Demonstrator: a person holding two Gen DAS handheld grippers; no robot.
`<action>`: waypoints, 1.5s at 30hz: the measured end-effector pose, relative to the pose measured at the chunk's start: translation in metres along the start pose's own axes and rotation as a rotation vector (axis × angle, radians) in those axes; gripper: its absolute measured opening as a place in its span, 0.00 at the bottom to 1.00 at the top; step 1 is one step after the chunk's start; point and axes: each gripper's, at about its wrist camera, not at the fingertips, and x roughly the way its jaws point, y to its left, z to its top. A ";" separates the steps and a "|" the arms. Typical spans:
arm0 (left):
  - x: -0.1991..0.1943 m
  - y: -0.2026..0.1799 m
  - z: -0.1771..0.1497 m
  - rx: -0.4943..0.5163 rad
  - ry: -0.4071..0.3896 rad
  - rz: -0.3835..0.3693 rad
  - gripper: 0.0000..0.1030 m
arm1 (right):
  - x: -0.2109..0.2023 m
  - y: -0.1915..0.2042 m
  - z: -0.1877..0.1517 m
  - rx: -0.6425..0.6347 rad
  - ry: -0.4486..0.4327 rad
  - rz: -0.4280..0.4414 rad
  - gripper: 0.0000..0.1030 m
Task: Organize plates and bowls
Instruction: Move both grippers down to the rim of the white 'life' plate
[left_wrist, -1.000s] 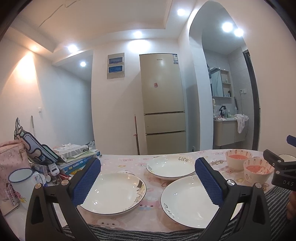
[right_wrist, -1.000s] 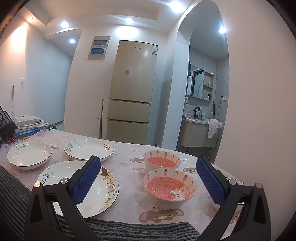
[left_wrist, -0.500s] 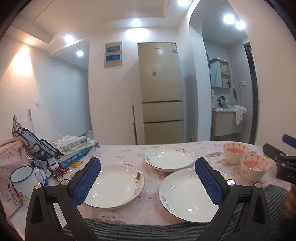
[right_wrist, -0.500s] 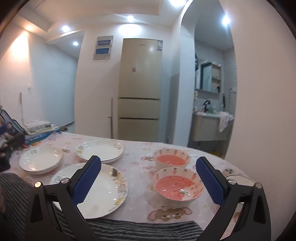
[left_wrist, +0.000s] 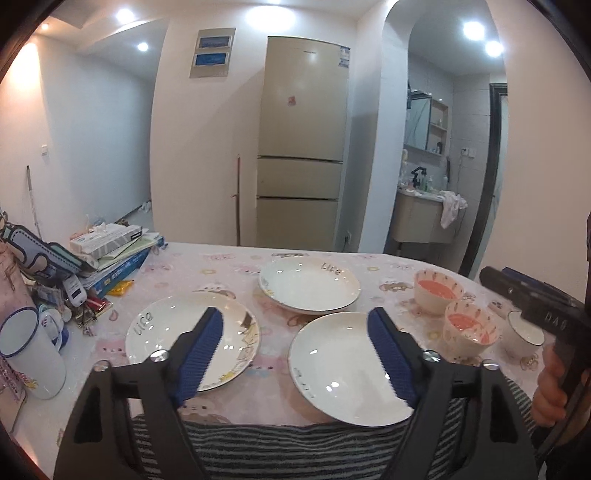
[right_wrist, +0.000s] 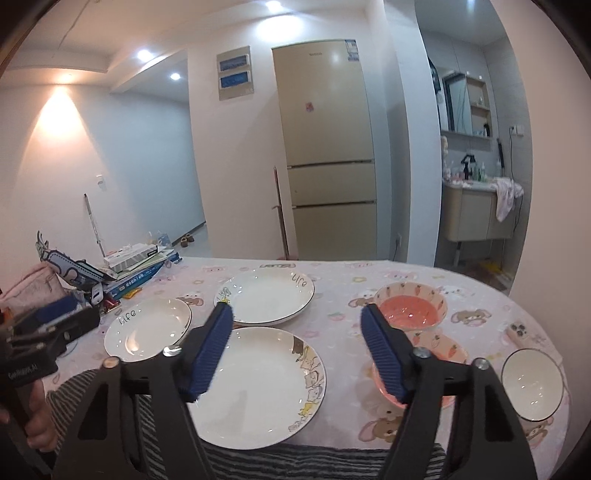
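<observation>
White ceramic plates (left_wrist: 308, 284) and pink carrot-print bowls (right_wrist: 410, 308) lie spread unstacked on the tabletop (right_wrist: 332, 275); left claw (left_wrist: 295, 354) and right claw (right_wrist: 295, 350) hover, closing empty.

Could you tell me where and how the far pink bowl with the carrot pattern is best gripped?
Probably by its rim. The far pink bowl stands upright and open, its wall too wide to span. Come from above on the near-right side, one finger inside and one outside. The right gripper, jaws closing on nothing, is nearest; the near pink bowl crowds the front.
</observation>
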 end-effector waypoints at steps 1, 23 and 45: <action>0.001 0.008 0.002 -0.012 0.003 0.014 0.76 | 0.004 -0.001 0.003 0.021 0.019 0.021 0.62; 0.092 0.214 -0.048 -0.601 0.210 0.136 0.40 | 0.243 0.138 -0.022 0.131 0.655 0.331 0.31; 0.134 0.233 -0.086 -0.737 0.409 0.116 0.12 | 0.287 0.151 -0.061 0.122 0.770 0.322 0.11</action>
